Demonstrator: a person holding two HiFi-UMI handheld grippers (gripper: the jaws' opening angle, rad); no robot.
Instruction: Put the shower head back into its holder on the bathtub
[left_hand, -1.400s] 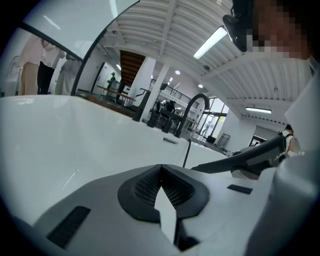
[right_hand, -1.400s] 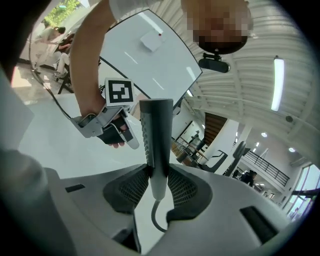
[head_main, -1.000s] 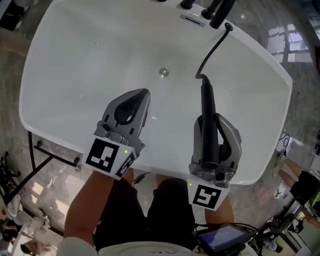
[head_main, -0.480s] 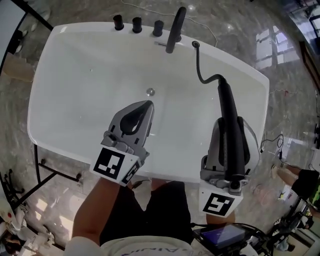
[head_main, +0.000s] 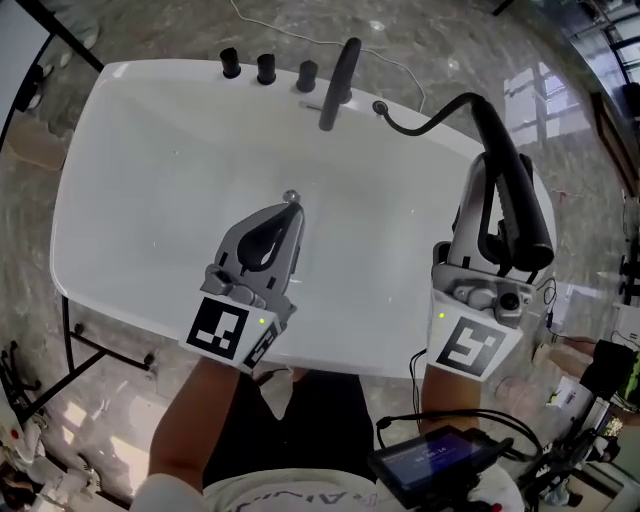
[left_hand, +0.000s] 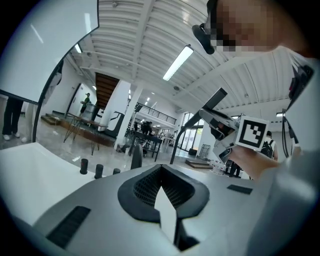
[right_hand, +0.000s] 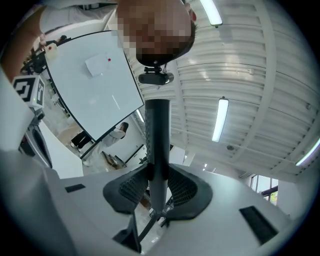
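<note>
The black shower head (head_main: 512, 185) is a long wand. My right gripper (head_main: 490, 168) is shut on its handle and holds it high over the tub's right rim, tilted upward. Its black hose (head_main: 430, 118) curves back to a small round fitting (head_main: 380, 107) on the rim, right of the black spout (head_main: 338, 72). In the right gripper view the shower head (right_hand: 157, 130) stands between the ribbed pads of the right gripper (right_hand: 159, 172). My left gripper (head_main: 291, 210) is shut and holds nothing; it hovers over the middle of the white bathtub (head_main: 130, 160). The left gripper's (left_hand: 161, 169) fingers meet at the tip.
Three black knobs (head_main: 265, 67) stand left of the spout on the far rim. The drain (head_main: 290, 195) lies just beyond my left fingertips. Black frame legs (head_main: 80, 345) stand at the tub's near left. A device with a screen (head_main: 432, 462) and cables sit at the bottom right on the marble floor.
Both grippers have risen. The right one swung right and tipped upward with the shower head, drawing the hose out. The far rim with its knobs and spout has come into view.
</note>
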